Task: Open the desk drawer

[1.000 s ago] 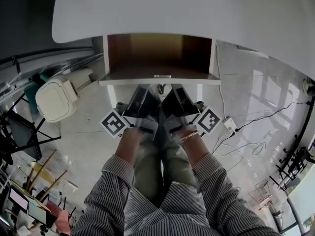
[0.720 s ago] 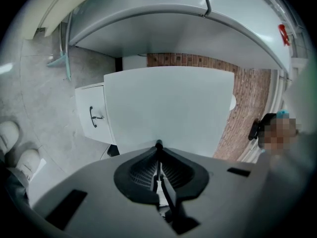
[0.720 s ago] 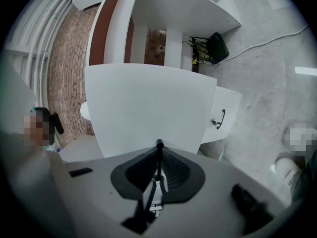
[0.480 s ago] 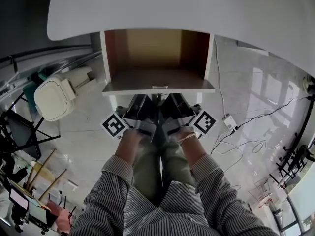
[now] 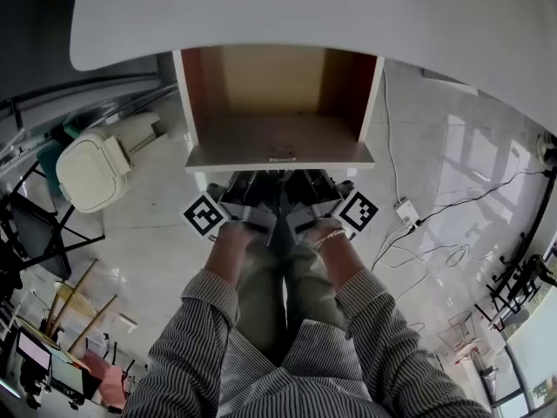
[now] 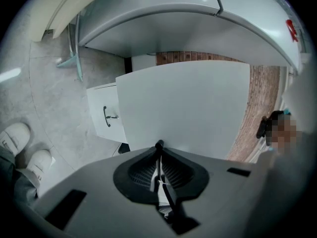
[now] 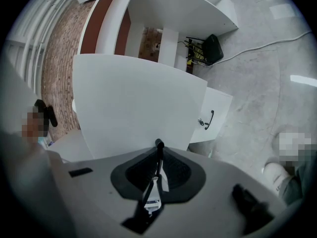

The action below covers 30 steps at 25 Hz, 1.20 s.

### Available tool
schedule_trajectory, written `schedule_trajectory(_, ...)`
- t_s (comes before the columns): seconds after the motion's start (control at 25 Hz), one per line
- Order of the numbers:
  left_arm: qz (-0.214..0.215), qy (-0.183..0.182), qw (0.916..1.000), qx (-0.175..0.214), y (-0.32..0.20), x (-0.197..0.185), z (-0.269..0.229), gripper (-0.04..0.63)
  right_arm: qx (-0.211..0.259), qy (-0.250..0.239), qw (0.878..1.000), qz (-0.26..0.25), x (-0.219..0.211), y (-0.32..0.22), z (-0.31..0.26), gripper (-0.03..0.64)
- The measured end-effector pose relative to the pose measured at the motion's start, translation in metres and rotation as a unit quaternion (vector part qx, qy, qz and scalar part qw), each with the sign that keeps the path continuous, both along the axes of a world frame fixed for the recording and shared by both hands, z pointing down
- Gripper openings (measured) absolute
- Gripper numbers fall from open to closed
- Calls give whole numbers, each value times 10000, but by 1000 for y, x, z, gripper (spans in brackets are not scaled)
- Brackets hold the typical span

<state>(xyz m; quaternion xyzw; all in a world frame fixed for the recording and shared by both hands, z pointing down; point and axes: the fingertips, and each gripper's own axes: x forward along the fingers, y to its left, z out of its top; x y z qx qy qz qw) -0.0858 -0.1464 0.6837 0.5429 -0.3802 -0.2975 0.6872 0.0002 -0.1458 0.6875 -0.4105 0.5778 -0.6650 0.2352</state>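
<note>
Left gripper [image 6: 159, 155] and right gripper [image 7: 159, 152]: your jaws sit nearly together, side by side, each pinching the black drawer handle [image 6: 158, 144] at its tips. Just past them, the white front [image 6: 183, 108] of the desk drawer [image 5: 278, 138] fills both gripper views. It stands pulled out from under the white desk top [image 5: 348, 16], brown inside. A lower drawer [image 6: 106, 115] sits shut below. Further off are a white bin [image 5: 91, 172] and floor cables [image 5: 435, 216].

An office-like workroom is suggested by a white desk [image 5: 348, 16], a glossy tiled floor [image 5: 461, 151], trailing cables [image 5: 487, 196] and a brick wall [image 6: 260, 108].
</note>
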Motion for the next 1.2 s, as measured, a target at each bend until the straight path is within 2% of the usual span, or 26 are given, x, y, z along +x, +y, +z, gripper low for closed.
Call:
schedule_trajectory(0.2,-169,-34,9997,-146,7,-5,12,37,3,228,9996,-181,-6,10,12,37)
schedule_trajectory(0.32,-124,-67,9996,-238,14,-5,21,37,-48,251,9996,-150,-6,16,22,37)
schedule_trajectory(0.52,-70,-46,9999,-83,15,-7,24,37,85,168,9997,-162,-8,18,25,37)
schedule_trajectory(0.6,-111,54,9999,-23,15,-7,25,37,128,129,9996,-197,-8,18,25,37)
schedule_trajectory(0.8,-294,567,9979,-98,15,-4,27,38,49,102,9998,-170,-7,19,27,37)
schedule_trajectory(0.92,-120,647,9977,-159,18,0,26,48,-3,-50,9999,-149,-9,20,26,60)
schedule_trajectory(1.04,127,718,9971,-226,25,8,25,98,-21,-249,9995,-193,-14,26,24,98)
schedule_trajectory(1.2,178,786,9963,-304,33,14,24,117,-21,-266,9993,-243,-15,27,21,115)
